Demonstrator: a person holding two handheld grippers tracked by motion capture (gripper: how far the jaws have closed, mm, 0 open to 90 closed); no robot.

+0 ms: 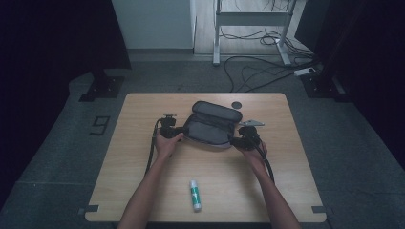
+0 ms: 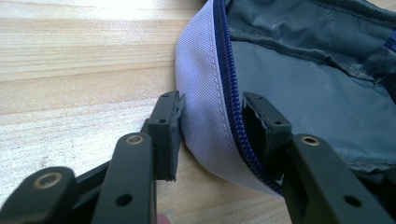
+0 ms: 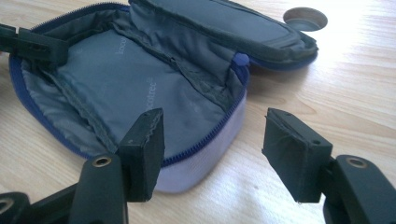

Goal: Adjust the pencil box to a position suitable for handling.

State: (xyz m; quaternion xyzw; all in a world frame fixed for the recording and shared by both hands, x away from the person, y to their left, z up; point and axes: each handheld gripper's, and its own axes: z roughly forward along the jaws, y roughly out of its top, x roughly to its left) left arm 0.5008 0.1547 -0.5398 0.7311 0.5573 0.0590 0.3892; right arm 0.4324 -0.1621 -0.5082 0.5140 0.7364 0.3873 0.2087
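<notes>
A grey zip pouch [image 1: 210, 126] with a blue zipper lies unzipped in the middle of the wooden table [image 1: 133, 191], its lid [image 1: 217, 110] folded back. My left gripper [image 1: 179, 131] is at the pouch's left end. In the left gripper view its jaws [image 2: 212, 100] straddle the pouch wall [image 2: 205, 121], one pad on the outer fabric and the other inside against the zipper edge. At the pouch's right end my right gripper [image 1: 236, 140] stands open [image 3: 215, 119]. One of its jaws is over the lining [image 3: 140, 84], the other over bare table.
A white and green glue stick [image 1: 195, 195] lies near the table's front edge between the forearms. A dark round hole [image 1: 236, 105] sits in the tabletop just behind the pouch's lid [image 3: 224, 23]. Cables run across the floor beyond the table.
</notes>
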